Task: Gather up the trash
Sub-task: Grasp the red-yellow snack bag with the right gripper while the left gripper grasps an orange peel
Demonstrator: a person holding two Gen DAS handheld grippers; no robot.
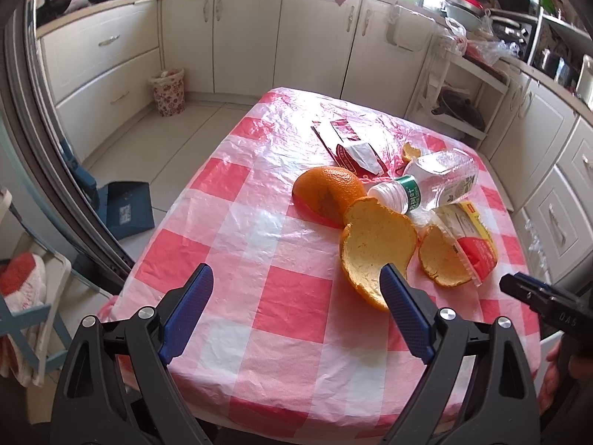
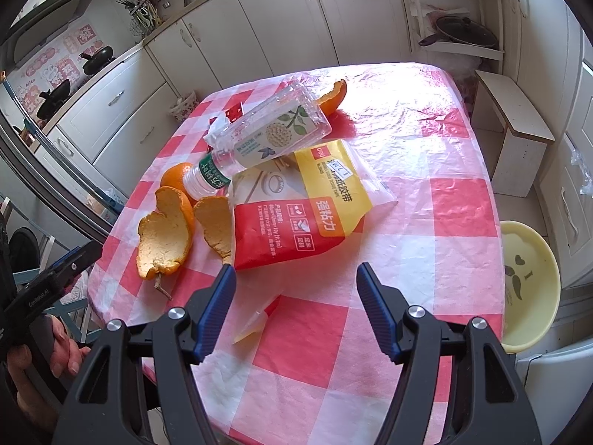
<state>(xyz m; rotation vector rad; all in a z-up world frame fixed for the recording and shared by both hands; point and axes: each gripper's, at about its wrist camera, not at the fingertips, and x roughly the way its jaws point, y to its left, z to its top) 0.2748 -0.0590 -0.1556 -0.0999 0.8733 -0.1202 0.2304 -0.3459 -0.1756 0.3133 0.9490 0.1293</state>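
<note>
On the checked table (image 2: 437, 200) the bottle (image 2: 259, 137) lies flat among orange peels (image 2: 166, 233), propped on a red-yellow packet (image 2: 296, 215), cap toward the left gripper (image 1: 296, 278), while both it and the right gripper (image 2: 296, 270) tilt downward over the near edge, jaws wide, holding nothing

Checked tablecloth (image 1: 229, 222); blue dustpan (image 1: 128, 209), probably; yellow basin (image 2: 533, 282).

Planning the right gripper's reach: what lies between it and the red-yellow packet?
Only bare tablecloth, as the right wrist view shows. A small wrapper scrap lies just left of the right gripper, whose jaws are open.
</note>
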